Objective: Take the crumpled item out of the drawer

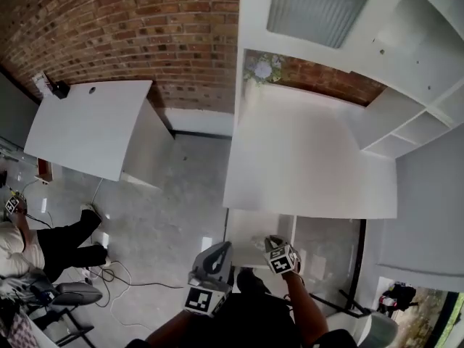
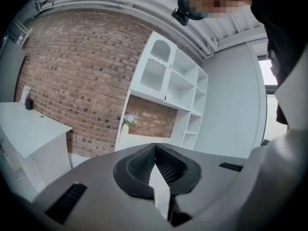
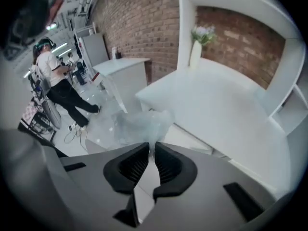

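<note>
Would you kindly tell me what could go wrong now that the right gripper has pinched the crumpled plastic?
1. The right gripper grips only a thin fold of the crumpled plastic at its jaw tips, so the slick film may slip free.
2. The plastic hangs close to the desk front edge, over the drawer. A careless lift could snag it there.

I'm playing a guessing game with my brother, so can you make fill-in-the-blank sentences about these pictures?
1. The right gripper is shut on the crumpled plastic, while the left gripper holds ____.
2. The reddish wall behind the white desk is built of ____.
3. The white vase standing on the desk holds ____.

Missing words: nothing; bricks; flowers.
</note>
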Demonstrator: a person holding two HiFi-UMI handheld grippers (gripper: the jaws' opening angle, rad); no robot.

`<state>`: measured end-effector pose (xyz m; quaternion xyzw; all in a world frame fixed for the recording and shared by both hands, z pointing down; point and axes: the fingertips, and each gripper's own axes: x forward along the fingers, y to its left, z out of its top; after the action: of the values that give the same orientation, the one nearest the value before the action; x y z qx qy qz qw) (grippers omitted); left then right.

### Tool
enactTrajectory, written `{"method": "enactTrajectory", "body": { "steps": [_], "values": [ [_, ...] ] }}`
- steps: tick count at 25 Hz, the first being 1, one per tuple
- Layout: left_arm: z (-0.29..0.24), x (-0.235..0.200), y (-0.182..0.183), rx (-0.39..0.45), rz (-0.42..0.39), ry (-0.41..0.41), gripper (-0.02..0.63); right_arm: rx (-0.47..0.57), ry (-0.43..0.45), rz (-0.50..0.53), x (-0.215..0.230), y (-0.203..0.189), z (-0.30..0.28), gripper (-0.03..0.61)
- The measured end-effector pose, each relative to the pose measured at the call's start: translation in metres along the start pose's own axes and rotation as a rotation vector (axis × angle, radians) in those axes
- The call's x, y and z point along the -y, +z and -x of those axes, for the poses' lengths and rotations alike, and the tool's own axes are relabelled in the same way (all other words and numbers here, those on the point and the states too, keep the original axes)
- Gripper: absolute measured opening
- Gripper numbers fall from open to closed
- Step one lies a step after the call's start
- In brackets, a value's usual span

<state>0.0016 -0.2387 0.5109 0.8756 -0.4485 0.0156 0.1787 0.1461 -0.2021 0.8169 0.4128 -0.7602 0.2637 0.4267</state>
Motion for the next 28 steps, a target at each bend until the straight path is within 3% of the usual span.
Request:
{"method": "enactTrajectory", "body": {
  "steps": [7,14,20,28],
  "values": [
    [0.007,0.019,0.025,0.04,-0.098,-0.059,0.025,0.483,-0.14,-0.18,0.028,0.11,0.17,0.055],
    [0.013,0.032,0.045,0.064,-0.096,-0.066,0.025,0.793,-0.25,-0.214,0.01,0.153,0.29,0.057],
    [0.016,0.035,0.042,0.078,-0.093,-0.069,0.025,0.887,-0.252,-0.211,-0.009,0.154,0.314,0.057],
    [0.019,0.044,0.04,0.097,-0.094,-0.081,0.025,0.904,-0.232,-0.23,-0.016,0.15,0.318,0.057]
  ]
}}
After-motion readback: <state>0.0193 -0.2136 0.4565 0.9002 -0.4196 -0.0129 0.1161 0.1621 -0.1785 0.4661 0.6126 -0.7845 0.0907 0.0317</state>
